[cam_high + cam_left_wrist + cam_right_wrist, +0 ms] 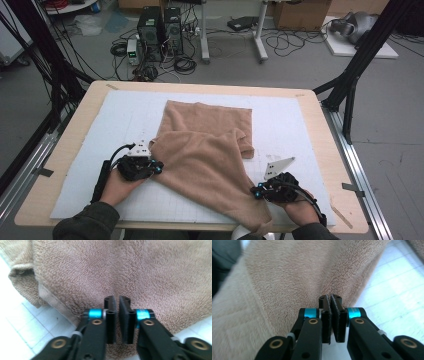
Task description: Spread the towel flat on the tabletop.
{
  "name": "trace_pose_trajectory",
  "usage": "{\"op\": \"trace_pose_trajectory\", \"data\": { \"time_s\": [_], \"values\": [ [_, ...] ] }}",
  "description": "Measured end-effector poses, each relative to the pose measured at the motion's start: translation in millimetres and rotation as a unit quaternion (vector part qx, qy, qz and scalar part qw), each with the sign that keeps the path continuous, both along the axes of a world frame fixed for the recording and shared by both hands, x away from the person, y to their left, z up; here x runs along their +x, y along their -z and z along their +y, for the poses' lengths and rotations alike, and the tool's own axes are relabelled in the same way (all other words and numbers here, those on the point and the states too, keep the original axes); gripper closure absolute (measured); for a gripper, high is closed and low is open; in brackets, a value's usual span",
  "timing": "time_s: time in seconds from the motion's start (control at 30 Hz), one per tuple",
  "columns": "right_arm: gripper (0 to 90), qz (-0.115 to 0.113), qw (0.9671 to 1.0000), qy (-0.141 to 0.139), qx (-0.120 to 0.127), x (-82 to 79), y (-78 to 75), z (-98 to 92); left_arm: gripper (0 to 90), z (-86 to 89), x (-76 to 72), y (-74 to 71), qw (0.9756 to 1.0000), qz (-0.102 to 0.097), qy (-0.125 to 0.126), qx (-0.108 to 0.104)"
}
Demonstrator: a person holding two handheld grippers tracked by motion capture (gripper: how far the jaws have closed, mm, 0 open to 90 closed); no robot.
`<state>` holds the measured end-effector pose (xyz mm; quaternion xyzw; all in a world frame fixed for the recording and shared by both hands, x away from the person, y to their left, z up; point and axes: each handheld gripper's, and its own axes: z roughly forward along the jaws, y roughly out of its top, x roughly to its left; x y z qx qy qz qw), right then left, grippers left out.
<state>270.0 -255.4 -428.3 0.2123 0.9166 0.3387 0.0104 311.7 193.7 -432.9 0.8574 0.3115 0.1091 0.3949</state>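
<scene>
A tan towel [205,145] lies half folded on the white gridded mat [125,115], with its near corner trailing over the table's front edge. My left gripper [159,167] is at the towel's left edge, its jaws shut on a pinch of the puckered cloth [125,270], as the left gripper view [117,300] shows from close up. My right gripper [255,192] is at the towel's right side near the front. In the right gripper view [330,298] its pads press together on the towel's edge [299,277].
The mat covers a wooden table [65,145]. Black frame posts stand at the left [45,60] and the right [355,70] of the table. Computer towers [160,30] and cables sit on the floor beyond the far edge.
</scene>
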Motion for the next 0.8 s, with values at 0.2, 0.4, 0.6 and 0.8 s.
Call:
{"op": "trace_pose_trajectory", "data": {
  "time_s": [0.2, 0.4, 0.6, 0.8],
  "values": [
    [75.2, -0.031, 0.9988, 0.028, 0.025, 18.7, -11.0, -0.3, 65.2, 6.6, 5.8, -1.9, 0.9996, 0.004, -0.024, -0.013],
    [70.6, -0.022, 0.9986, 0.042, 0.024, 51.6, 2.4, 16.9, 68.7, 1.0, 8.9, 5.8, 0.9996, 0.011, -0.019, 0.019],
    [87.3, 0.004, 0.9989, 0.015, 0.045, 51.7, 12.8, 25.5, 85.6, -1.4, 5.5, 4.9, 0.9998, 0.005, -0.006, 0.021],
    [88.0, -0.005, 0.9989, 0.024, 0.041, 39.0, 4.2, 11.6, 86.4, 7.6, -8.7, -1.3, 0.9999, -0.003, -0.006, -0.008]
  ]
}}
